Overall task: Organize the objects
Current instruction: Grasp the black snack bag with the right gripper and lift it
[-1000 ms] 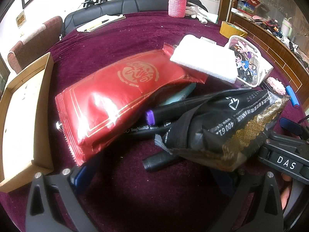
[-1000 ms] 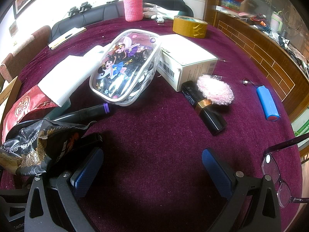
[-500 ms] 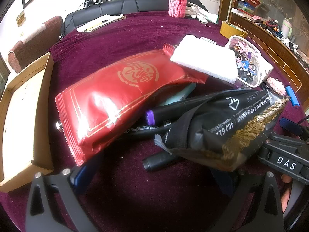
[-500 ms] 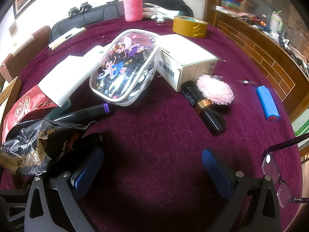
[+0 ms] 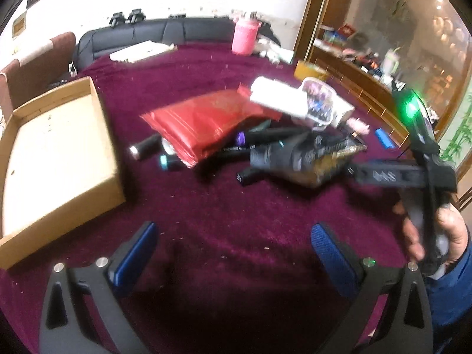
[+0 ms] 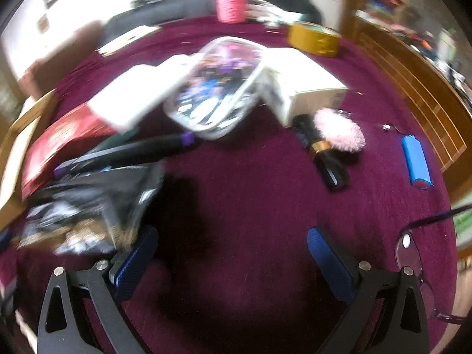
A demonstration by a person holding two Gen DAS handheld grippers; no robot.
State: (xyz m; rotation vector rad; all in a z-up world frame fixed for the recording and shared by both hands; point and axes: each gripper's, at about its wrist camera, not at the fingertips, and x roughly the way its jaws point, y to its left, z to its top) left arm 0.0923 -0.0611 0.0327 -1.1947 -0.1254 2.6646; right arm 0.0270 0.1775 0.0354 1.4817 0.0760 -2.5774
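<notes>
Two empty claws, nothing picked yet

Both the left claw (image 5: 233, 249) and right claw (image 6: 231, 249) hang spread above the table (image 5: 206, 206). Clutter, including a red packet (image 5: 206, 124), lies beside the cardboard tray (image 5: 59, 153). Next, probably choose one item and close on it.

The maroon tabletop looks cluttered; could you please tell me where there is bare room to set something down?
The cloth between the left gripper and the black bag is bare, as is the inside of the cardboard box. Another free patch lies before the right gripper, bordered by the black tube and blue cylinder. The middle is crowded around the red packet and markers.
</notes>
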